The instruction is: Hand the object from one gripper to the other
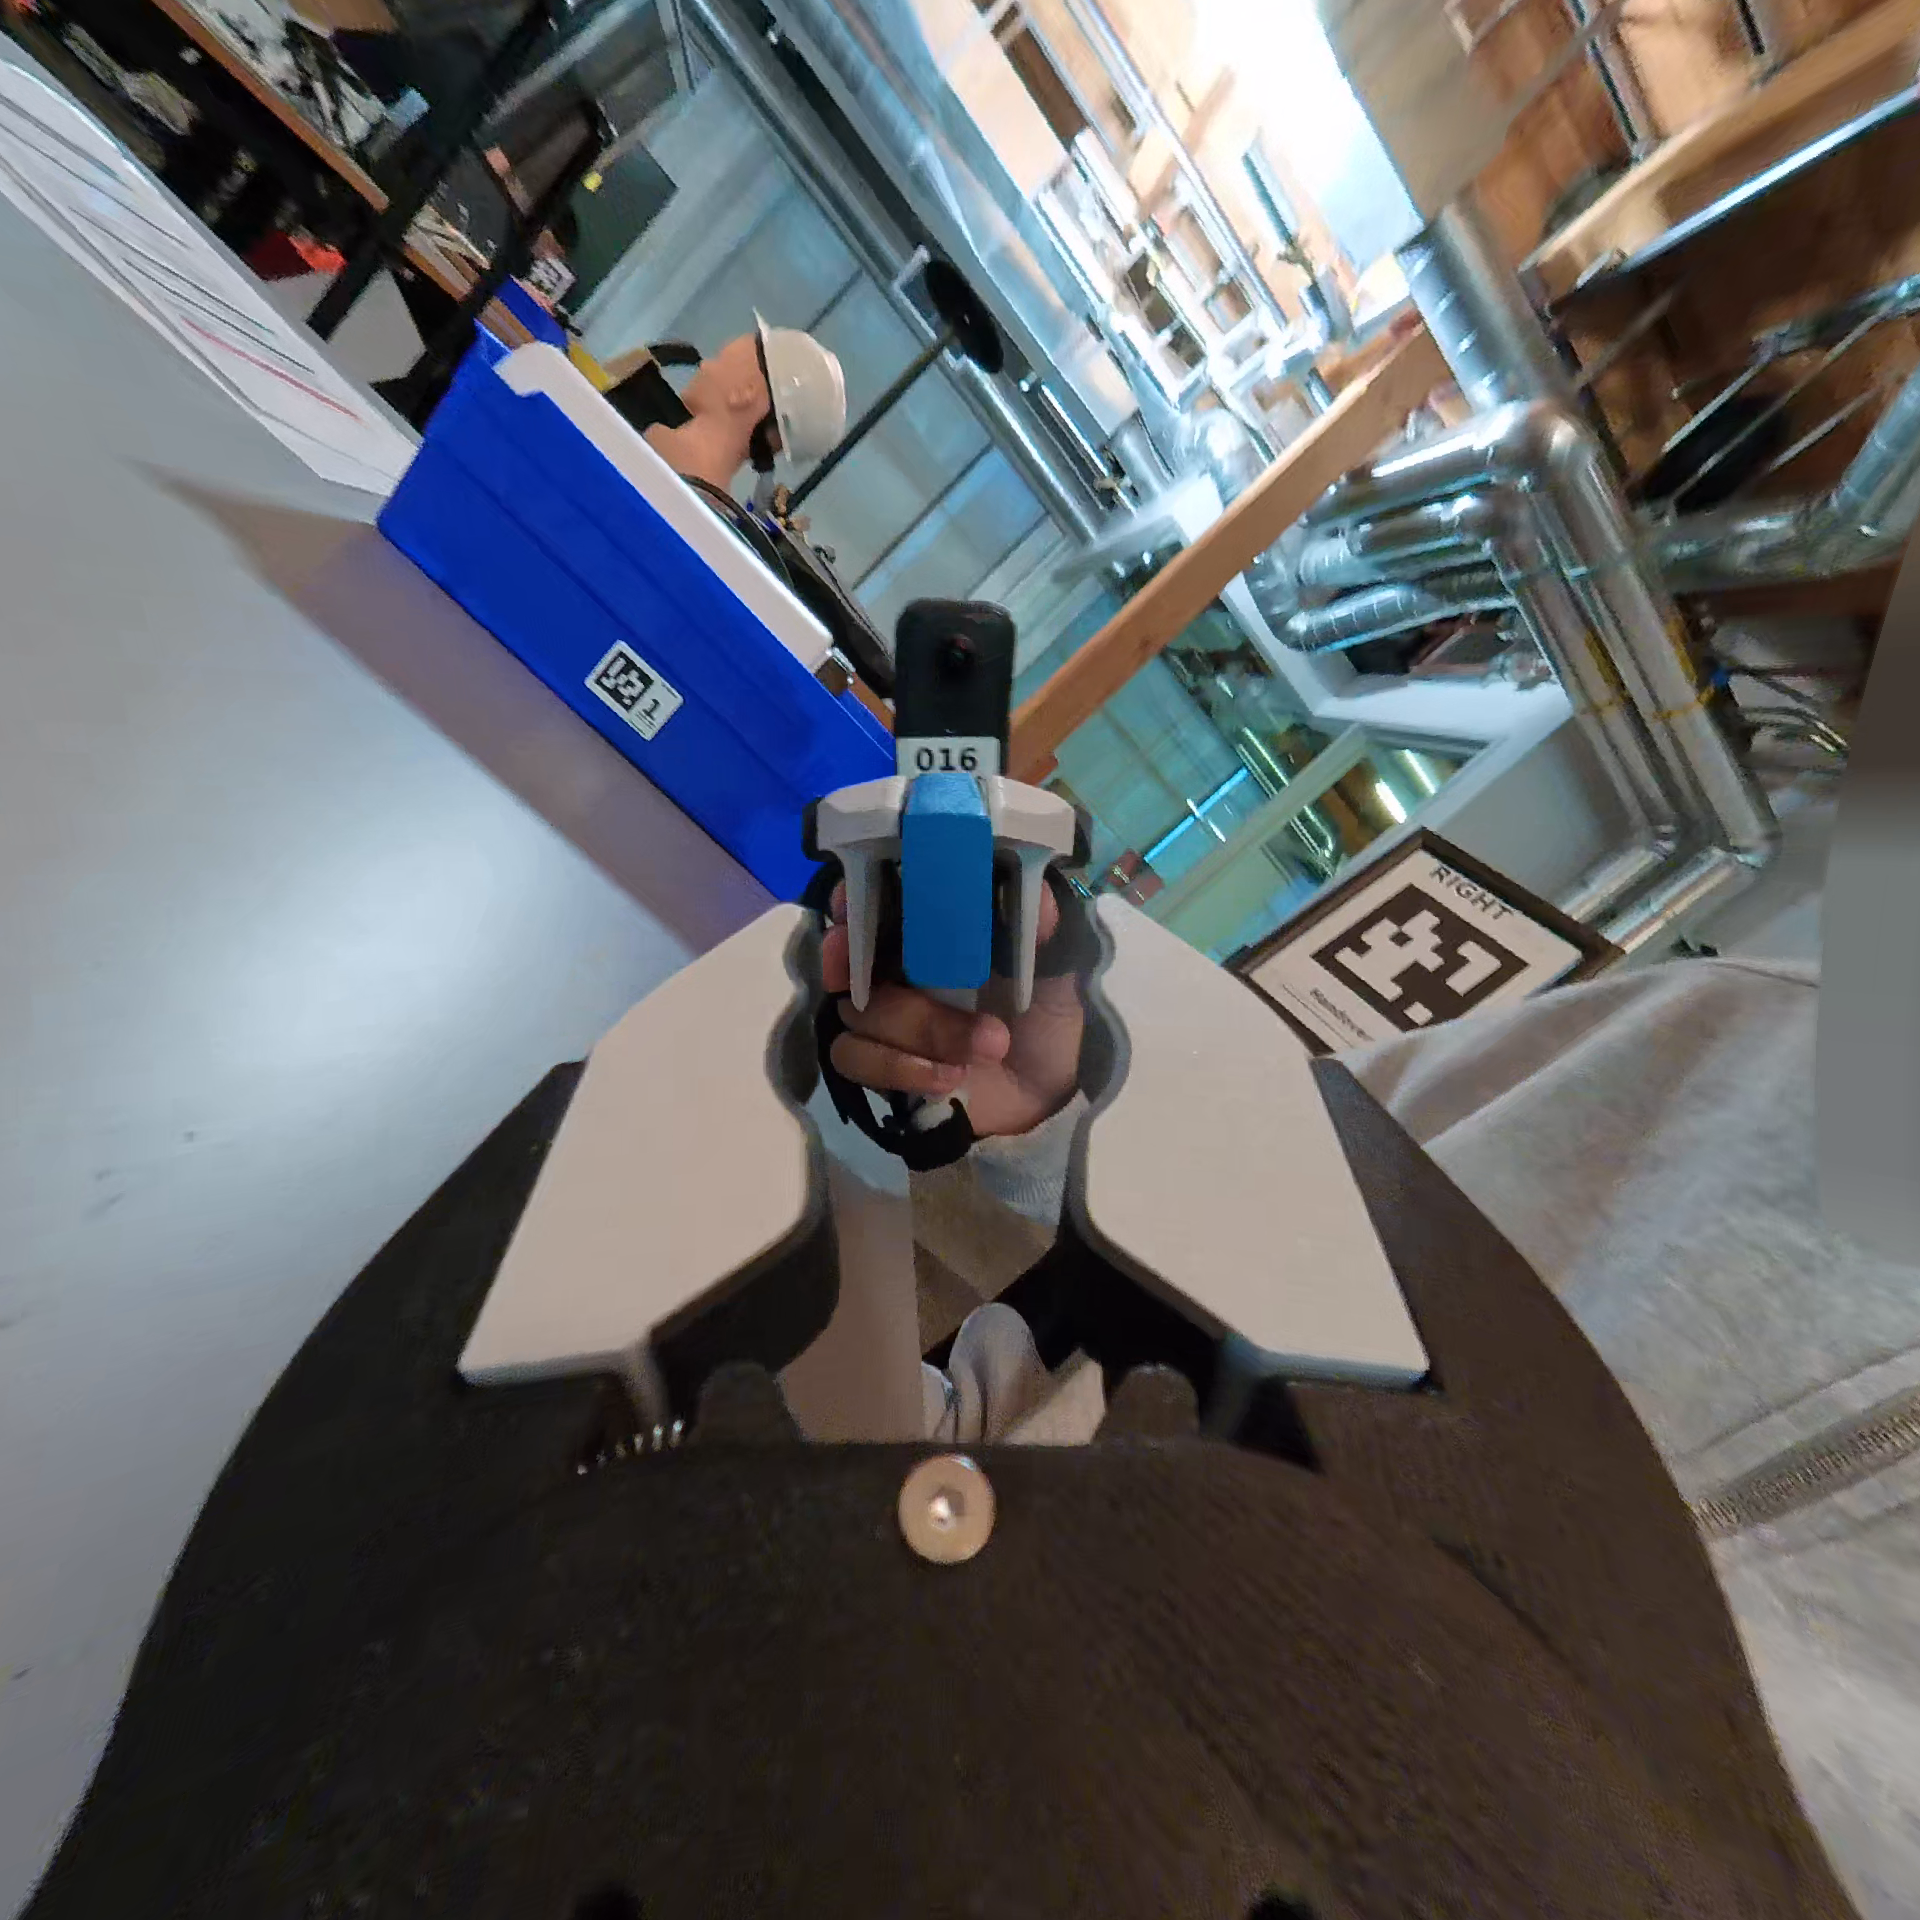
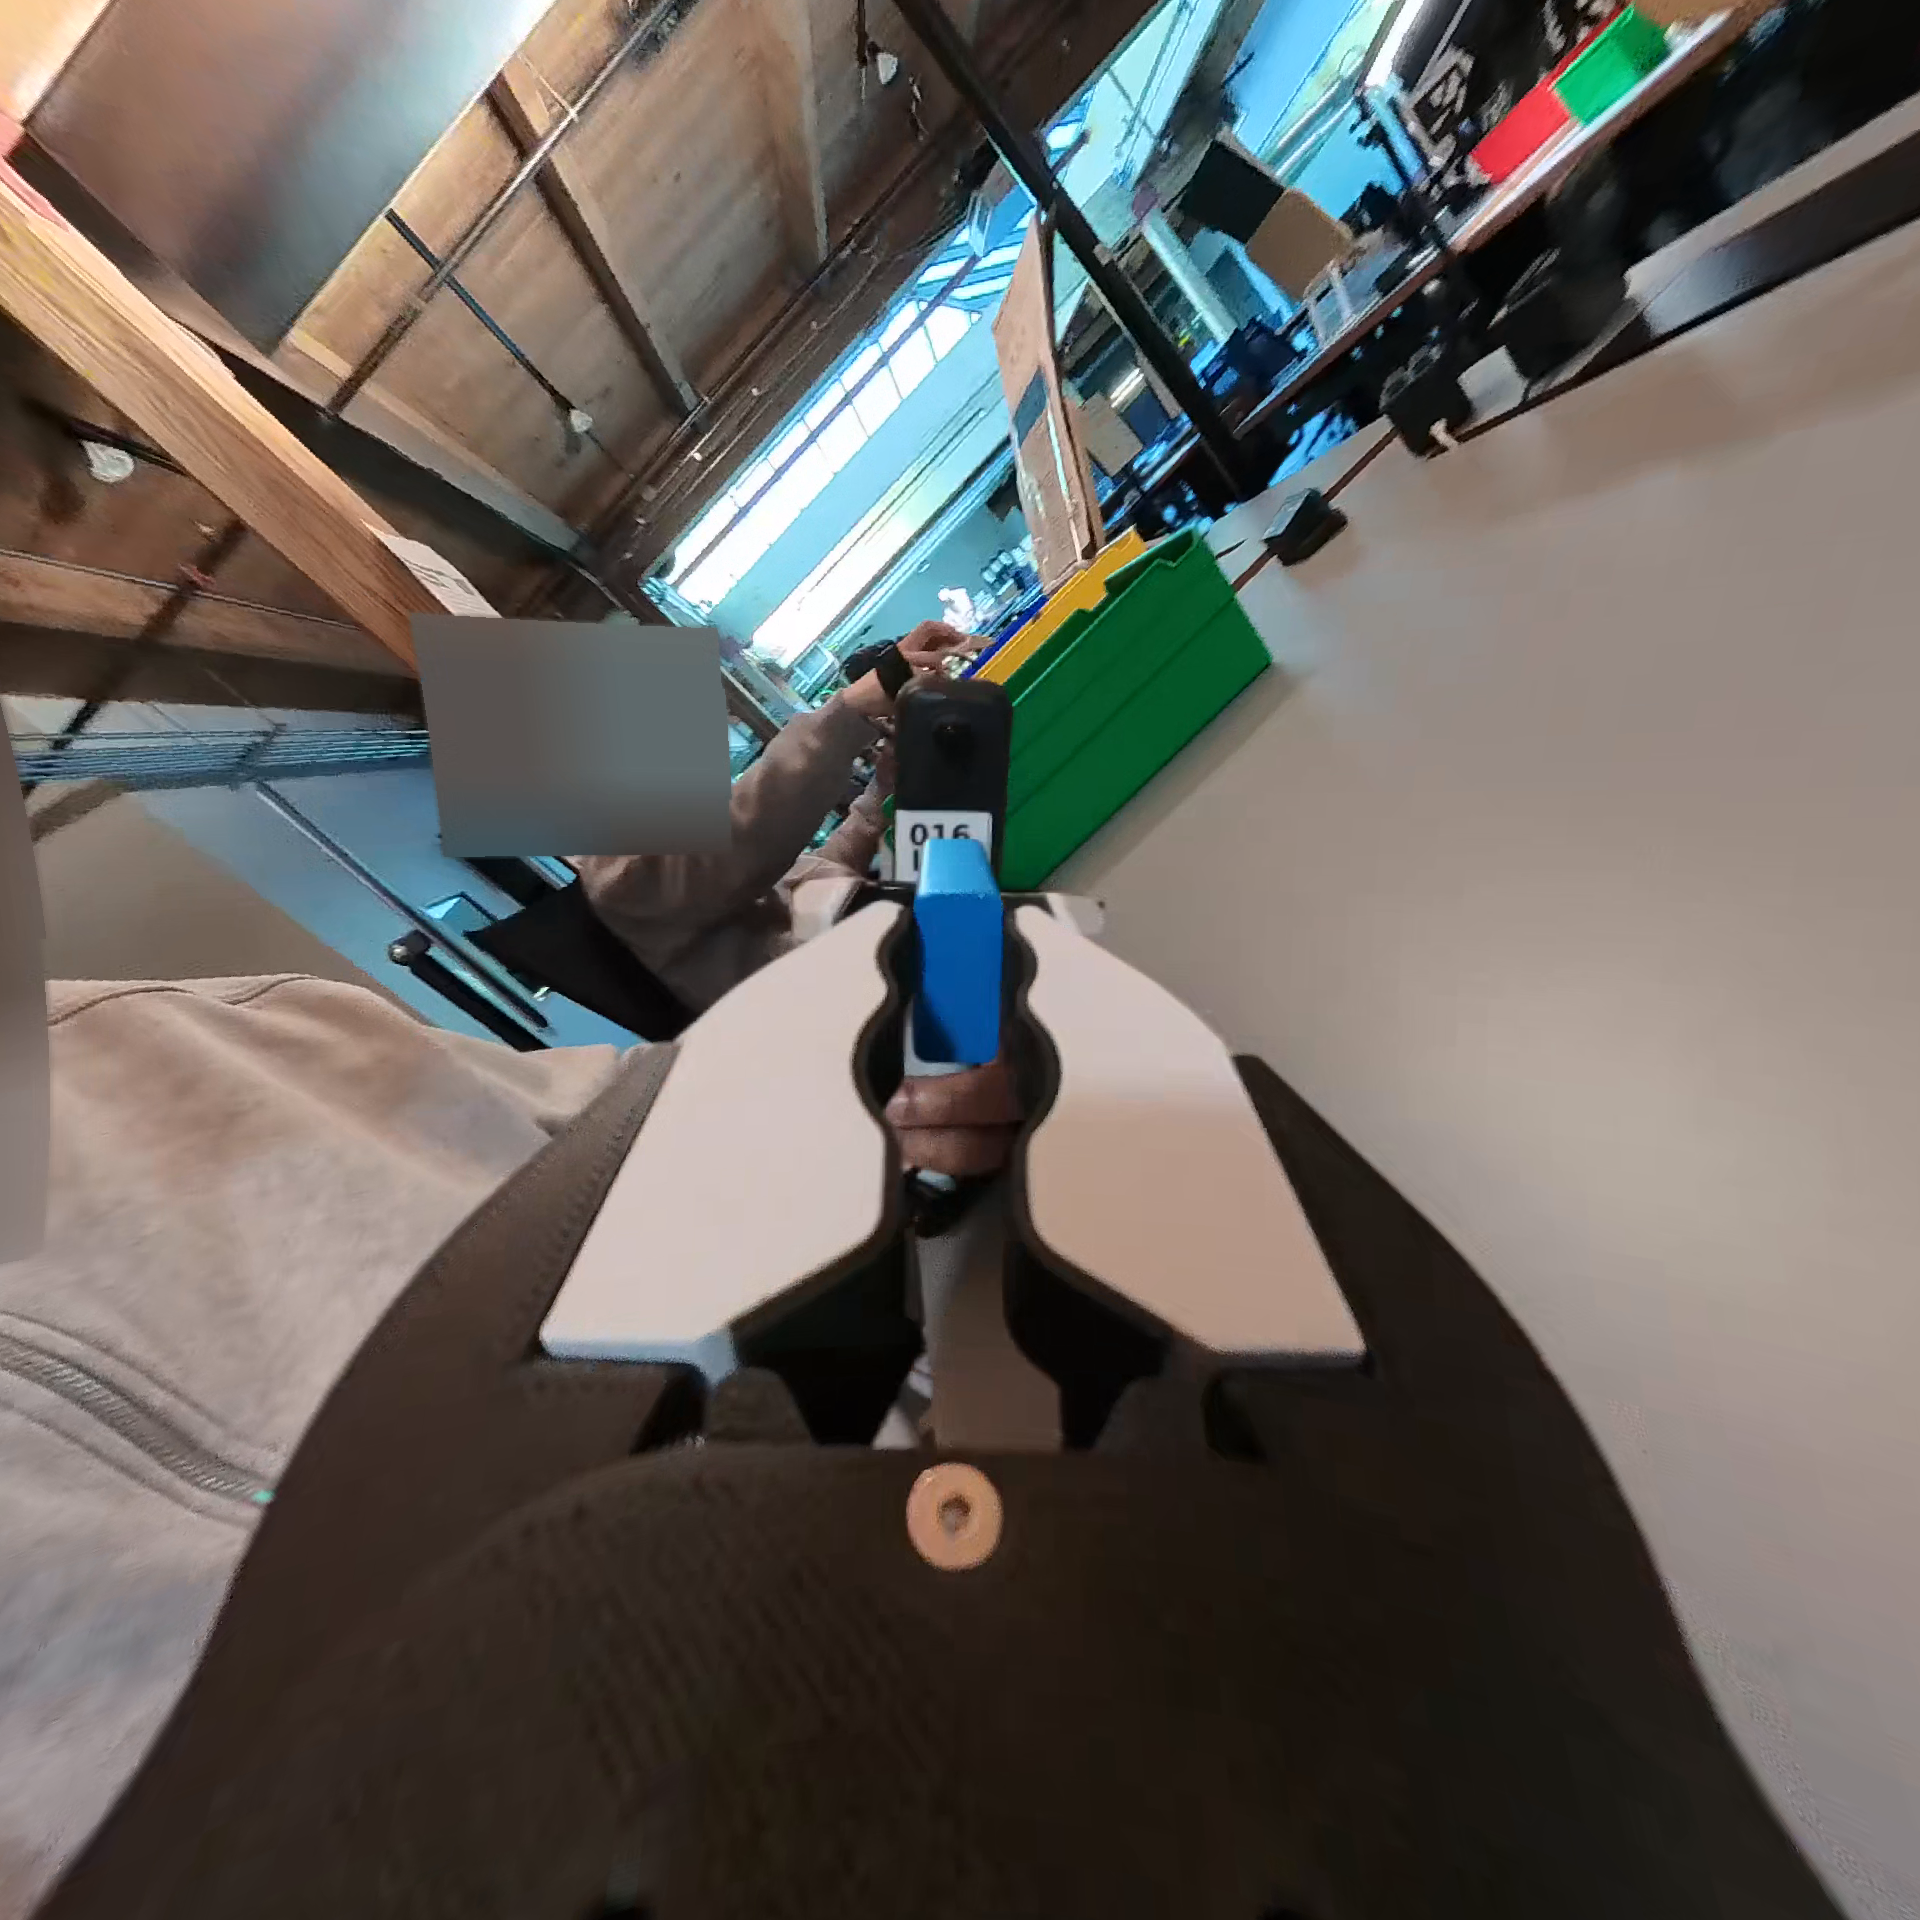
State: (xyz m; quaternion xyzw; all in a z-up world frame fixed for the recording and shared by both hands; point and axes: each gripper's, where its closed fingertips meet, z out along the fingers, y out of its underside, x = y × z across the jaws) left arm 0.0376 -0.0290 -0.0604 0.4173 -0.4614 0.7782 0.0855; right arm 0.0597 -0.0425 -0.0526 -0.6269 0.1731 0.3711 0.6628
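A blue rectangular block (image 2: 956,977) is held up in the air between the fingers of my right gripper (image 2: 956,920), which is shut on it. In the left wrist view the same block (image 1: 945,894) faces me end-on, with the right gripper's grey fingers (image 1: 862,935) on either side of it and a hand (image 1: 935,1060) below on its handle. My left gripper (image 1: 945,935) is wide open and empty, with its tips level with or just short of the block. Its black camera (image 2: 951,748) shows straight behind the block.
A white table (image 1: 260,831) runs along the left, bearing a blue bin with a white lid (image 1: 623,582). A dummy in a white hard hat (image 1: 800,395) and a framed marker board (image 1: 1423,956) stand beyond. A green bin (image 2: 1122,686) sits on the table; a person's beige sleeve (image 2: 727,831) is behind.
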